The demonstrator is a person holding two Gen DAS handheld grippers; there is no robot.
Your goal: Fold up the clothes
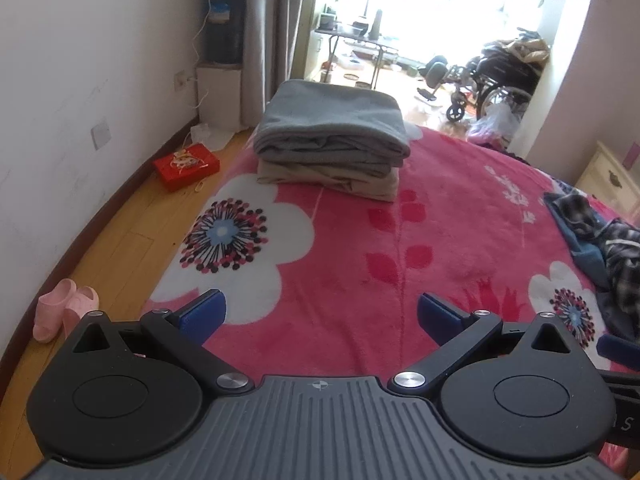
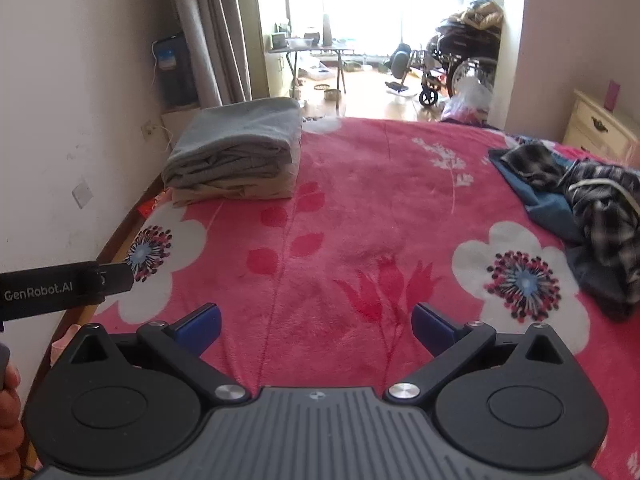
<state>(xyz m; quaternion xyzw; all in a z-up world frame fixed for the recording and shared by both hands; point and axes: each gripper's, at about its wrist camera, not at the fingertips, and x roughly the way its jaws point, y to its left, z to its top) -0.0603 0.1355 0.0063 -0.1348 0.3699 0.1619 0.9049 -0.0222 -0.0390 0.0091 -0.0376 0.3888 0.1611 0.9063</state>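
Left wrist view: folded stack point(image 1: 330, 140) sits done at the far side of the pink floral blanket point(image 1: 360, 248), grey items on top of a beige one. Unfolded pile point(image 1: 600, 240) of plaid and blue clothes lies well apart at the right edge, so I judge we're between garments, with that heap left. My left gripper point(image 1: 320, 316) hangs over bare blanket, tilted down, jaws wide, nothing in them. Right gripper point(image 2: 316, 320) same: spread fully, empty, angled down at the blanket, pile point(image 2: 580, 216) to its right.
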